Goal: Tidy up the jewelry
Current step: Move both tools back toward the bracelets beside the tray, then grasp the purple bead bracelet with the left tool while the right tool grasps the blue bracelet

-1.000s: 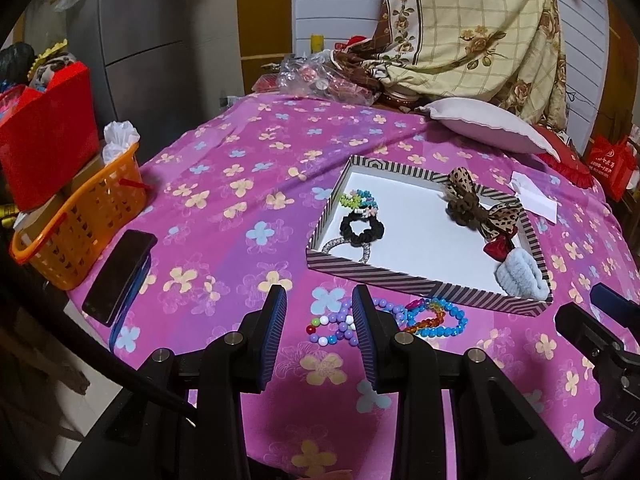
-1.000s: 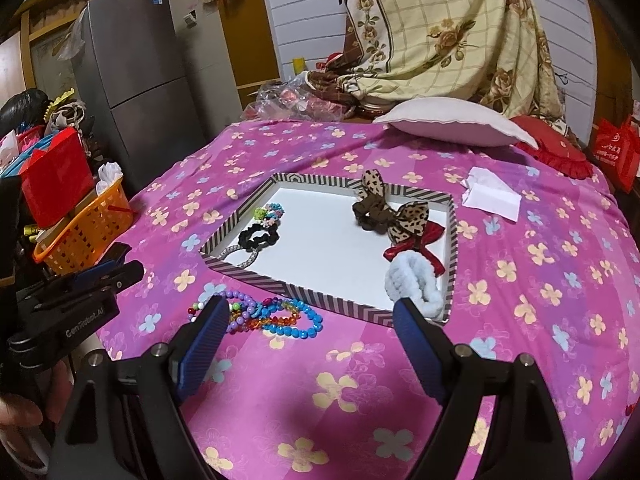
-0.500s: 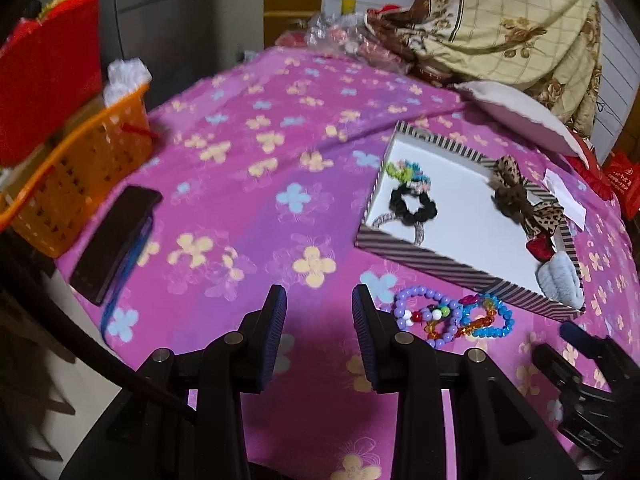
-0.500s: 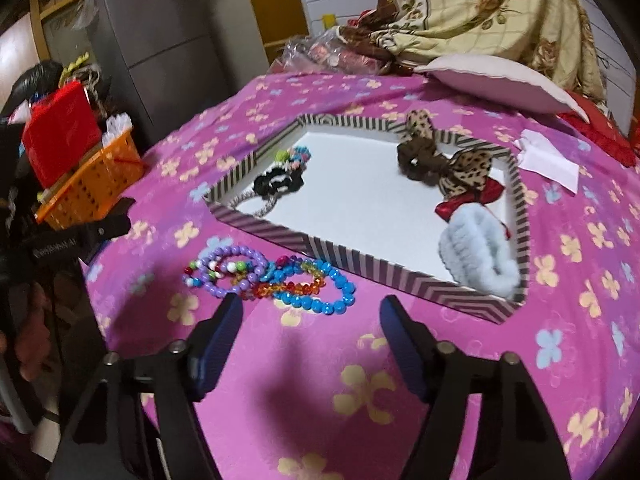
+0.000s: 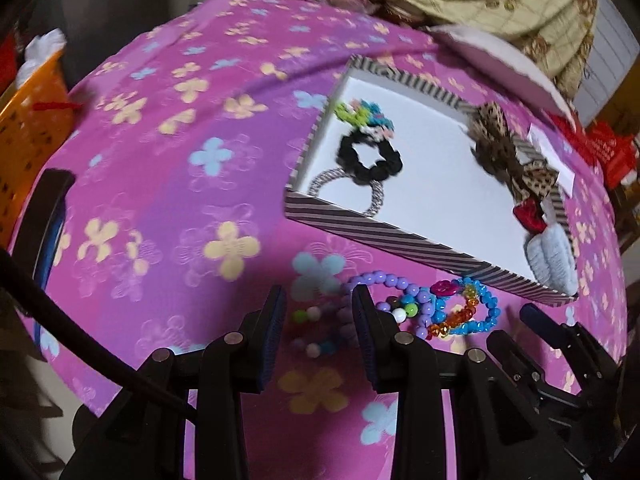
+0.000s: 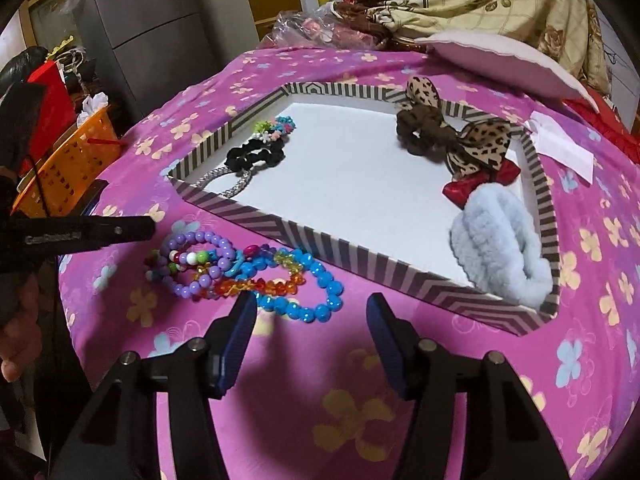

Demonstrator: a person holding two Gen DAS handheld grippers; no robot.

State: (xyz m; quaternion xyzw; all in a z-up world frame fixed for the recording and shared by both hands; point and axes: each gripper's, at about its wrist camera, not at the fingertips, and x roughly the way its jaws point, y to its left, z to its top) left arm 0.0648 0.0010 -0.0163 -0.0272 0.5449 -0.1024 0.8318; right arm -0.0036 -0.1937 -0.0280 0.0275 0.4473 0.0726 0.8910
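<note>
Beaded bracelets (image 6: pixel 244 270), purple, orange and blue plastic, lie tangled on the pink flowered cloth (image 6: pixel 460 380) just before the striped shallow tray (image 6: pixel 360 258). From the left, the left gripper (image 5: pixel 318 312), its side reading "GenRobot.AI", stands apart around some purple beads, pads not pressing. The right gripper (image 6: pixel 310 312), jaws just narrowed, hangs empty beside the blue strand.
</note>
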